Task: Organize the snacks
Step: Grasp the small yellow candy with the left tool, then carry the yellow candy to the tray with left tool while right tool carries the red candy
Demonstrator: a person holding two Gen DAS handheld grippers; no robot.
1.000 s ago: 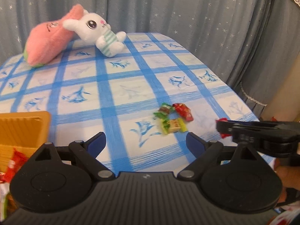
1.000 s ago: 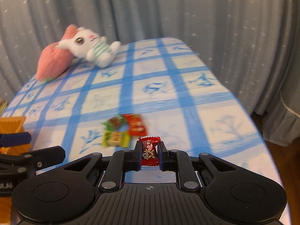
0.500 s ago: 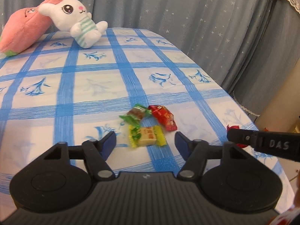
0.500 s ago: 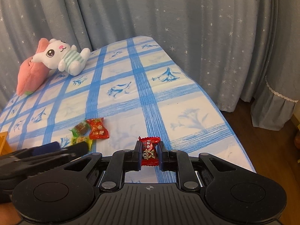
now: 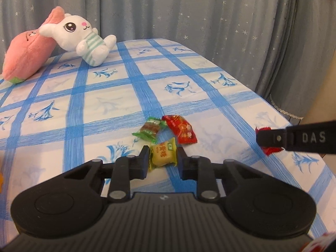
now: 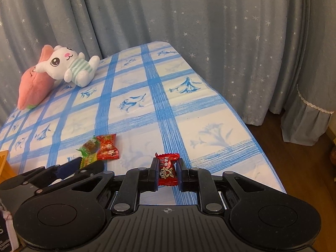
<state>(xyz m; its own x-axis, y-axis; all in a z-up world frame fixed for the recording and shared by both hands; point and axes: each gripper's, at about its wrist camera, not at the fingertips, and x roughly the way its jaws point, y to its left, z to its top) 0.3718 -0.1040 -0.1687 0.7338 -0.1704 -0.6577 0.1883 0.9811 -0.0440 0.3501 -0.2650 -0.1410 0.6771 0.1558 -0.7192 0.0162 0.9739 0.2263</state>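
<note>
Three wrapped candies lie together on the blue-checked tablecloth [image 5: 105, 105]: a yellow one [image 5: 163, 154], a green one [image 5: 150, 129] and a red one [image 5: 181, 131]. My left gripper [image 5: 163, 161] has its fingers on either side of the yellow candy, closed in close to its wrapper. My right gripper [image 6: 167, 172] is shut on a small red candy [image 6: 167, 169] and holds it above the cloth; it shows at the right of the left wrist view [image 5: 267, 139]. The pile also shows in the right wrist view [image 6: 100, 149].
A white plush rabbit [image 5: 82, 38] leans on a pink plush cushion [image 5: 26, 56] at the far left. Grey starred curtains [image 5: 189, 10] hang behind. The table's right edge [image 6: 252, 130] drops to a wooden floor. An orange box corner [image 6: 3, 159] sits at left.
My left gripper has moved forward to the candy pile and narrowed its fingers around the yellow candy. My right gripper keeps its red candy and has swung to the right.
</note>
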